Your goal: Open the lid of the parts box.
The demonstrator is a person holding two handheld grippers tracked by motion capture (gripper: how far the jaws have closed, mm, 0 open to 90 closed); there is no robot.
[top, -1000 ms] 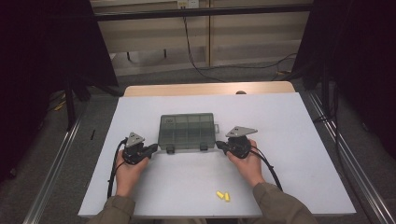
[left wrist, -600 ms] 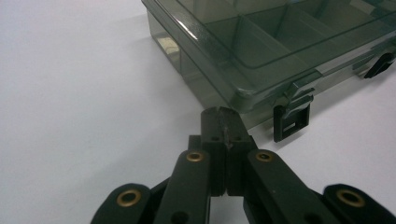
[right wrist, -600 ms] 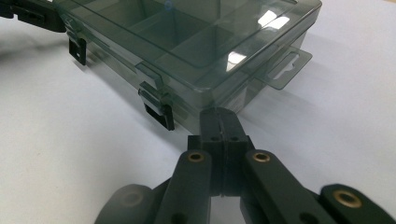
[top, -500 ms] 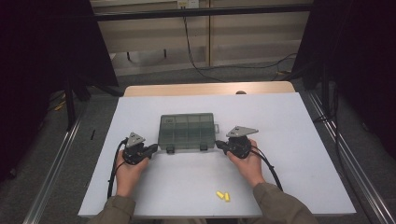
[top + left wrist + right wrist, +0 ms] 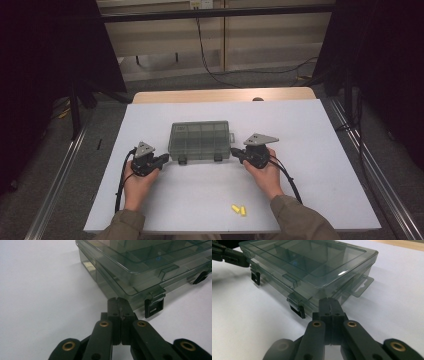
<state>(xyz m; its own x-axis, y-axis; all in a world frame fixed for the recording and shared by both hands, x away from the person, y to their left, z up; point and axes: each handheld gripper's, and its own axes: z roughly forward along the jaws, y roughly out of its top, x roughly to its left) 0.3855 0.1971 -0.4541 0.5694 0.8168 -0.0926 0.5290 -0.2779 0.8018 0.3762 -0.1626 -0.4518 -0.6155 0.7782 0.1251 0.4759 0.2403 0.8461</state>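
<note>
The white bench takes up most of what is in front of me, running from my forearms at the near edge out to a strip of bare wood at the far edge. Near its middle sits a smoky see-through plastic box with its lid down; through the lid I can see dividers splitting it into compartments, and two black latches hang on its near side. My left gripper lies on the bench just left of the box's near left corner, its jaws pressed flat together with nothing between them, the tips right at that corner beside the left latch; whether they touch the box wall I cannot tell. My right gripper mirrors it at the near right corner, clenched on nothing as well, tips close against the box just right of the other latch. A small clear hang tab sticks out from the box's right end. Smallest of all, two little yellow pieces lie together near the bench's near edge, well apart from the box.
</note>
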